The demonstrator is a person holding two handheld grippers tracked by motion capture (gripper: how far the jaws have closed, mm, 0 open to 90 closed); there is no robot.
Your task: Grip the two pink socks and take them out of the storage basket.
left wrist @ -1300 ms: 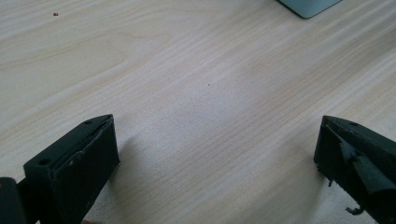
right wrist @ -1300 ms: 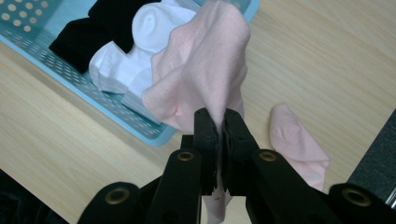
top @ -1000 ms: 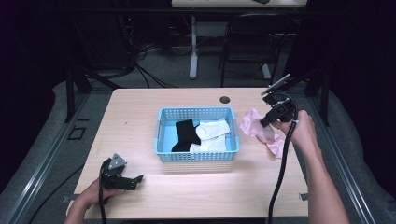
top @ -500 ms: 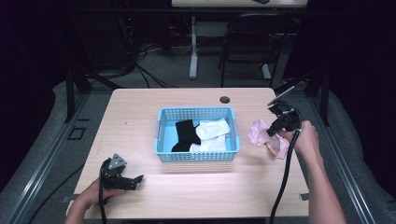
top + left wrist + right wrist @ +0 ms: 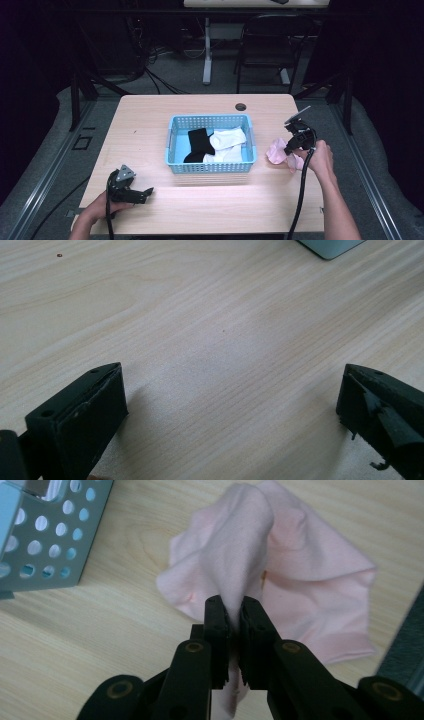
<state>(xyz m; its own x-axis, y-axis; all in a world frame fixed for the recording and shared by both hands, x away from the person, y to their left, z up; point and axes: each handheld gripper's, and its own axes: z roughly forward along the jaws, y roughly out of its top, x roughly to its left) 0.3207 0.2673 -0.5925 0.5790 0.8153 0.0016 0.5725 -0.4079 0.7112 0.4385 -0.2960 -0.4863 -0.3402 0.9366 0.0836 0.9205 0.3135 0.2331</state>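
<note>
A pink cloth (image 5: 275, 153) (image 5: 310, 575) lies crumpled on the wooden table just right of the blue basket (image 5: 210, 168). My right gripper (image 5: 289, 149) (image 5: 233, 609) is shut on a raised fold of it. Its jaws have just been opening slightly, with the fabric still pinched between them. The rest of the cloth spreads over the tabletop. The basket holds a black sock (image 5: 199, 142) and white socks (image 5: 227, 141). My left gripper (image 5: 144, 193) (image 5: 230, 385) rests open on bare wood at the front left, with nothing between its fingers.
The table's right edge (image 5: 314, 165) runs close beside the pink cloth. A corner of the basket (image 5: 40, 540) shows at upper left in the right gripper view. A round cable hole (image 5: 241, 106) sits at the back of the table. A chair (image 5: 265, 45) stands beyond.
My right gripper has come down and slightly nearer with the pink cloth, which now rests on the table. The left gripper has stayed in place.
</note>
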